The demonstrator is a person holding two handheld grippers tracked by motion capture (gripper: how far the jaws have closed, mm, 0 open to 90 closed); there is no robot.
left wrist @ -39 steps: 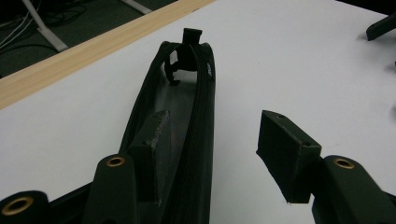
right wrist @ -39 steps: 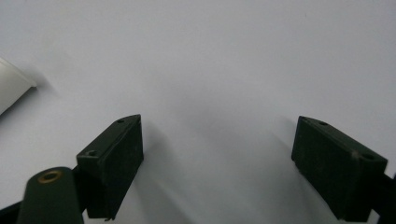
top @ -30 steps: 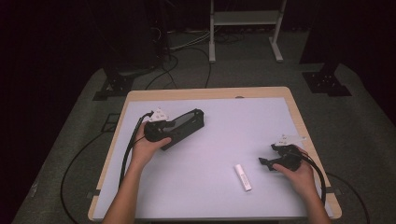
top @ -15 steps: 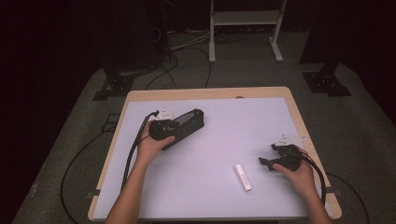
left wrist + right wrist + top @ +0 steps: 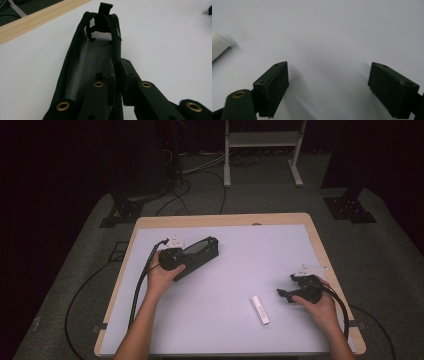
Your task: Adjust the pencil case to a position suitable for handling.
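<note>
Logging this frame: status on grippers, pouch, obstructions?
Left gripper shut on black pouch edge. Right gripper open, empty. White tube beside it, clear.

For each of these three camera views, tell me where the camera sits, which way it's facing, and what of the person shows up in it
High view: above the person's side, looking forward and down on the table; both forearms, left gripper, right gripper.
Left gripper view: rides the left gripper, looking along its jaws, closed on the edge of the black zip pouch.
Right gripper view: rides the right gripper, looking down at the table past its spread jaws; white stick at the left edge.
Shared: the pouch and stick also show in the high view.
</note>
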